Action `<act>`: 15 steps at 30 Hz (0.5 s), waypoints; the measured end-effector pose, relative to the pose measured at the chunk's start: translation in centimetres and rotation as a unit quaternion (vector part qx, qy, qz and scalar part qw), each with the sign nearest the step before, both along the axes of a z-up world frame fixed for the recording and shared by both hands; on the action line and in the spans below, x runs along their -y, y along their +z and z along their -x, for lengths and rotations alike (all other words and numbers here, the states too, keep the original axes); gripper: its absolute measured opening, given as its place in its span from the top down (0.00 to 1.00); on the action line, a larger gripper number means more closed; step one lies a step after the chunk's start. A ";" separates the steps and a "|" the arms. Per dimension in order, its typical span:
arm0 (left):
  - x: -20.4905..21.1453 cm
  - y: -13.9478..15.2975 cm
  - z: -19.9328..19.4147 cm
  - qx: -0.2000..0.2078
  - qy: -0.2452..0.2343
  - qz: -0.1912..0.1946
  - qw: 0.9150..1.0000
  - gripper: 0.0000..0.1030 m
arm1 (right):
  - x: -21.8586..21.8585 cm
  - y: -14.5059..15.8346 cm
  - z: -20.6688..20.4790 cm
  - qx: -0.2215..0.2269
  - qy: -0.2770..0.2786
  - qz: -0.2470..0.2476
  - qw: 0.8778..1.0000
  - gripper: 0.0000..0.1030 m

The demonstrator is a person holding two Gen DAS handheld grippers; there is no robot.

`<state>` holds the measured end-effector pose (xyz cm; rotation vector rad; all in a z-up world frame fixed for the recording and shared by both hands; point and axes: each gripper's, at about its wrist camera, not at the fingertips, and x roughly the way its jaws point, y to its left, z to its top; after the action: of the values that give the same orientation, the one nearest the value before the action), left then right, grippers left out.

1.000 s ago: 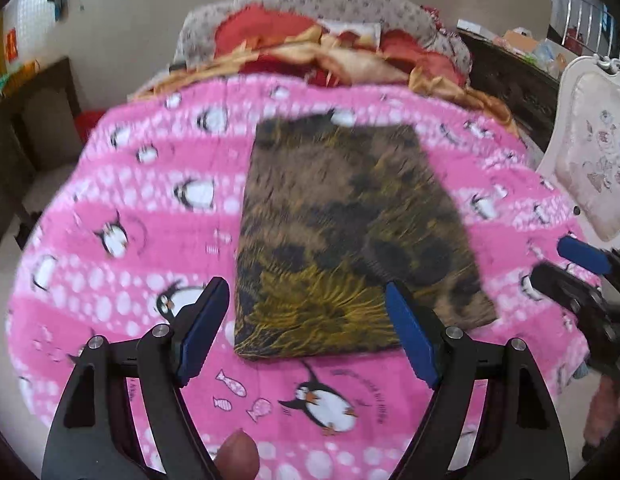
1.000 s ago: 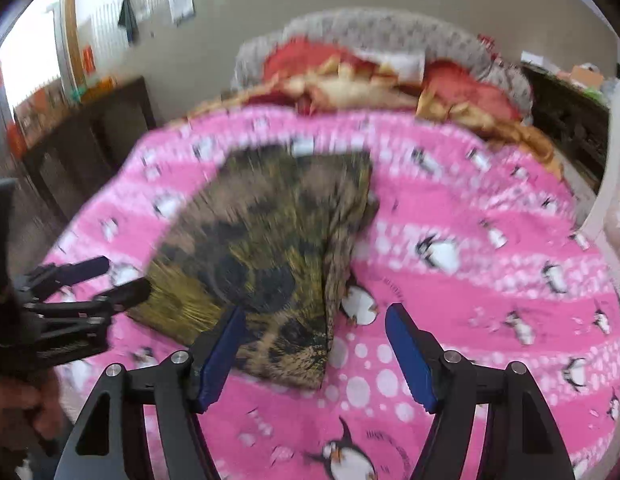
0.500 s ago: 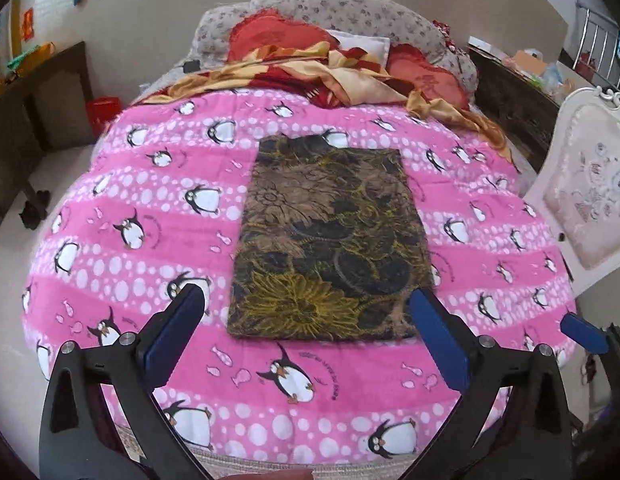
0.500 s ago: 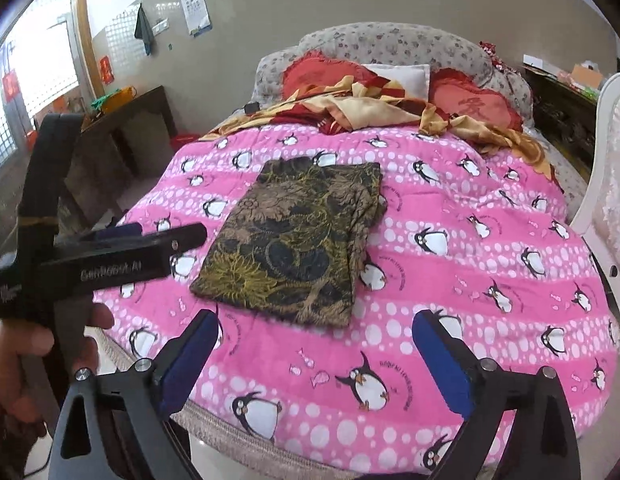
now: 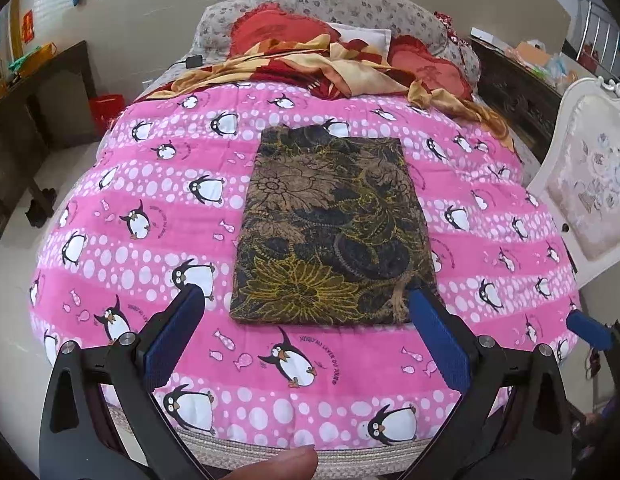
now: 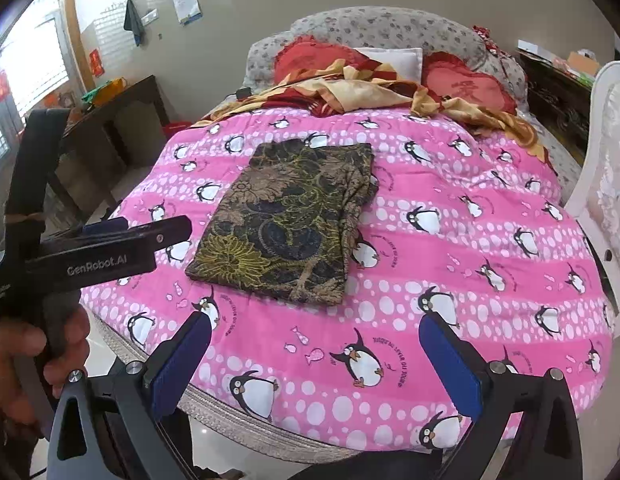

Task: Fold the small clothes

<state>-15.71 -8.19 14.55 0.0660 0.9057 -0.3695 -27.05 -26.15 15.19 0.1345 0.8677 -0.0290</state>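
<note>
A: On the bed, what lies around the folded garment?

B: It lies flat as a dark, gold-flowered rectangle in the middle of the pink penguin quilt, nothing on top of it. Beyond it, a crumpled red and yellow blanket is heaped against red heart-shaped cushions and a grey flowered headboard. A white padded chair stands just beside the bed on one side, a dark desk on the other.

A: And the tongs?

B: The left tongs hang over the near edge of the bed, spread wide, with nothing between the pads. The right tongs are opening, also empty; the garment sits well apart from both.

A: Anything hard to read?

B: In the right view the left tool's black arm crosses the quilt's near corner, and a hand holding it is cut off by the frame. What is piled on the dark cabinet behind the chair is too small to tell.
</note>
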 end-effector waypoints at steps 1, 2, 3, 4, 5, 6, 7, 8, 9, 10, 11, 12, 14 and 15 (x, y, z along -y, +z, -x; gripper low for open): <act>0.1 -0.1 0.0 -0.003 -0.003 0.001 1.000 0.00 | 0.1 0.0 0.0 -0.001 -0.002 -0.001 1.000 0.00; 0.2 -0.1 0.0 -0.004 -0.003 0.000 1.000 0.00 | 0.1 0.0 0.0 -0.001 -0.003 -0.002 1.000 0.00; 0.3 -0.2 0.1 -0.005 -0.005 0.000 1.000 0.00 | 0.1 0.0 0.0 -0.002 -0.002 -0.002 1.000 0.00; 0.5 -0.3 0.1 -0.005 -0.007 -0.003 1.000 0.00 | 0.1 0.0 -0.1 -0.002 -0.003 0.000 1.000 0.00; 0.6 -0.3 0.1 -0.005 -0.009 -0.005 1.000 0.00 | 0.1 -0.1 -0.1 -0.003 -0.004 0.004 1.000 0.00; 0.7 -0.4 0.1 -0.007 -0.010 -0.007 1.000 0.00 | 0.1 -0.1 -0.1 -0.003 -0.003 0.005 1.000 0.00; 0.8 -0.5 0.1 -0.007 -0.011 -0.008 1.000 0.00 | 0.2 -0.2 -0.1 -0.004 -0.002 0.004 1.000 0.00; 0.9 -0.6 0.1 -0.009 -0.011 -0.009 1.000 0.00 | 0.2 -0.3 -0.2 -0.005 -0.002 0.003 1.000 0.00; 1.1 -0.7 0.0 -0.011 -0.011 -0.010 1.000 0.00 | 0.2 -0.4 -0.2 -0.006 -0.001 0.003 1.000 0.00; 1.2 -0.8 -0.1 -0.013 -0.012 -0.009 1.000 0.00 | 0.2 -0.5 -0.3 -0.007 0.000 0.004 1.000 0.00; 1.3 -0.9 -0.1 -0.015 -0.013 -0.009 1.000 0.00 | 0.2 -0.6 -0.4 -0.008 0.002 0.004 1.000 0.00; 1.4 -0.9 -0.2 -0.016 -0.013 -0.011 1.000 0.00 | 0.2 -0.6 -0.4 -0.009 0.004 0.002 1.000 0.00; 1.7 -1.1 -0.2 -0.015 -0.013 -0.017 1.000 0.00 | 0.2 -0.9 -0.5 -0.010 0.007 -0.001 1.000 0.00; 1.8 -1.2 -0.2 -0.016 -0.015 -0.018 1.000 0.00 | 0.2 -1.0 -0.5 -0.012 0.006 -0.001 1.000 0.00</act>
<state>-15.47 -9.97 13.31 0.1062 0.9434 -0.3832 -26.52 -26.33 14.22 0.1306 0.8925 -0.0176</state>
